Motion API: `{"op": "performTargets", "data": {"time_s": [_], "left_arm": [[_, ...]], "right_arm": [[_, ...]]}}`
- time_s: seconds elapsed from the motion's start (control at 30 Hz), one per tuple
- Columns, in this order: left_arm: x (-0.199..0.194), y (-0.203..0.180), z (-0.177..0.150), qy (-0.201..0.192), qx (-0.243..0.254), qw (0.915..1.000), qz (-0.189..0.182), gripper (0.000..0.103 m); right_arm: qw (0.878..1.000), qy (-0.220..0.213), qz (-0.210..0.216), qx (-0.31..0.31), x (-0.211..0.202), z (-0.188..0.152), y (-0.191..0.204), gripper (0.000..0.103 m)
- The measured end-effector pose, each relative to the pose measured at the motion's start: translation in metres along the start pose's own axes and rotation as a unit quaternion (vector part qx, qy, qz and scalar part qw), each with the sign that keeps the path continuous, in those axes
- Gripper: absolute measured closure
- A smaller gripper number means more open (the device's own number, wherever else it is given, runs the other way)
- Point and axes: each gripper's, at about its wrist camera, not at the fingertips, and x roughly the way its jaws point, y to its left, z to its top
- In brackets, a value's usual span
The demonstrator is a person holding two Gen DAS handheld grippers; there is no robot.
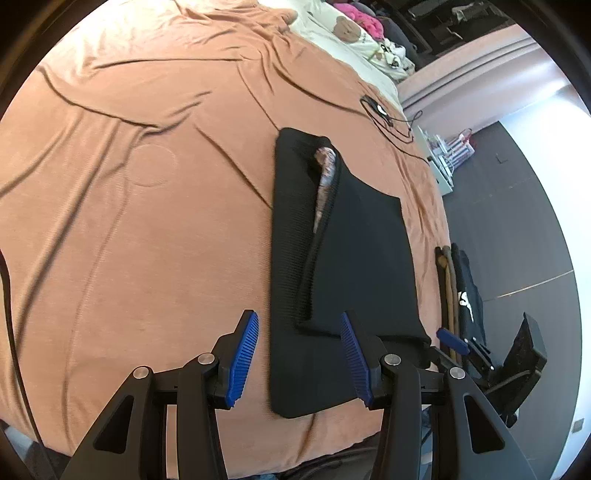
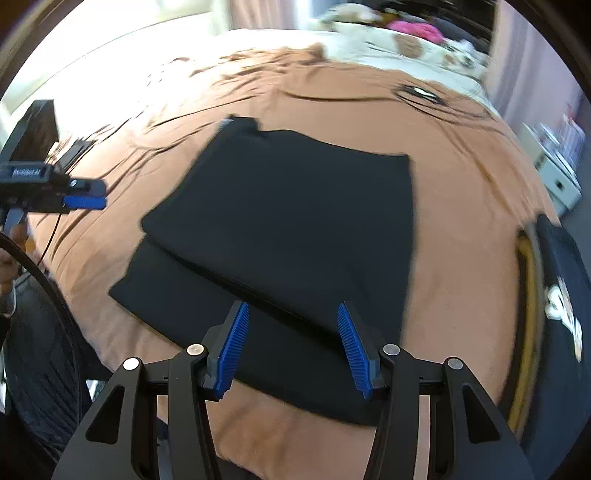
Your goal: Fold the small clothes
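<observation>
Bed (image 1: 129,221) under an orange-brown cover fills both views. On it we see a black garment (image 1: 343,258), folded and lying flat toward the bed's right side as the left wrist view shows it. One folded panel lies over another, and along the slit between them a strip of pale patterned fabric (image 1: 325,184) shows through.

Left tongs (image 1: 299,354): jaws parted, nothing between the blue pads (image 1: 242,358). They hang above the near end of the garment without touching it; one pad sits over bare cover, the other over black cloth.

Right tongs (image 2: 291,347): jaws likewise parted and empty, poised above the near edge of the garment (image 2: 288,229). The right wrist view is blurred, so we can only say the upper layer appears to lie askew on the lower one, its near edge running diagonally.

In the right wrist view the left tongs (image 2: 85,201) enter from the left edge, well apart from the cloth. In the left wrist view a blue tip of the right tongs (image 1: 452,339) shows at the bed's right edge.

A second dark garment with white print (image 2: 565,306) lies by the bed's right edge. A thin black cable (image 1: 388,122) loops on the cover beyond the garment. Cream bedding with brown patches (image 1: 347,29) lies at the far end of the bed.
</observation>
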Motion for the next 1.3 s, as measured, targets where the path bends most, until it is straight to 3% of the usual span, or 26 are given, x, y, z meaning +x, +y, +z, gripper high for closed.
{"op": "performTargets", "data": {"time_s": [0.27, 0.6, 0.67, 0.7, 0.73, 0.8, 0.93, 1.1, 1.3], "left_arm": [[-0.021, 0.026, -0.002, -0.01, -0.018, 0.9998, 0.008, 0.055], [-0.05, 0.054, -0.004, -0.028, -0.039, 0.9985, 0.025, 0.055], [-0.056, 0.058, -0.005, -0.032, -0.042, 0.9982, 0.029, 0.055], [-0.059, 0.06, -0.005, -0.034, -0.043, 0.998, 0.03, 0.055], [-0.061, 0.062, -0.005, -0.036, -0.044, 0.9979, 0.032, 0.055], [-0.064, 0.065, -0.004, -0.039, -0.045, 0.9976, 0.035, 0.055], [-0.062, 0.065, -0.003, -0.037, -0.042, 0.9978, 0.034, 0.055], [-0.054, 0.055, 0.002, -0.031, -0.031, 0.9987, 0.025, 0.055], [-0.043, 0.045, 0.008, -0.026, -0.024, 0.9992, 0.016, 0.055]], "right_arm": [[0.997, 0.005, 0.027, -0.079, 0.031, 0.021, 0.045, 0.055], [0.982, 0.038, 0.029, -0.18, 0.082, 0.043, 0.085, 0.064], [0.98, 0.046, 0.019, -0.195, 0.091, 0.044, 0.091, 0.074], [0.979, 0.049, 0.013, -0.198, 0.097, 0.046, 0.093, 0.084], [0.979, 0.049, 0.01, -0.197, 0.1, 0.049, 0.093, 0.093], [0.982, 0.045, 0.015, -0.182, 0.1, 0.056, 0.092, 0.099], [0.987, 0.018, 0.029, -0.155, 0.089, 0.063, 0.084, 0.101], [0.995, -0.021, 0.041, -0.084, 0.062, 0.069, 0.044, 0.101], [0.999, -0.049, 0.022, 0.002, 0.041, 0.075, -0.013, 0.101]]}}
